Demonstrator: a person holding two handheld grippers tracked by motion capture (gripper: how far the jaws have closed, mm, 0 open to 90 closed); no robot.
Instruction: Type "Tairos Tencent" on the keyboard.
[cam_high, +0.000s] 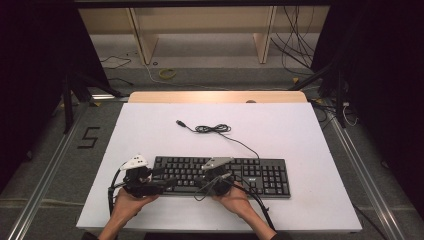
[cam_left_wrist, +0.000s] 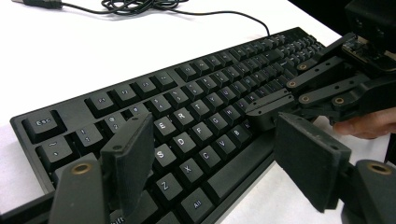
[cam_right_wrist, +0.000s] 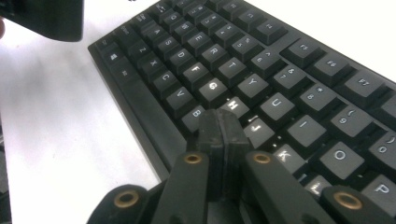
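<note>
Right claw (cam_right_wrist: 220, 128), jaws pressed together, tips on the keyboard (cam_right_wrist: 261, 79) at lower centre; left claw (cam_left_wrist: 210, 154) gapes wide above it.

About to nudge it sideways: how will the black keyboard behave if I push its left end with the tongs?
The keyboard looks rigid and flat, so it should probably slide or pivot as one piece, not tip. Its cable lies slack, so it likely won't resist. Keys may depress under tong tips.
</note>
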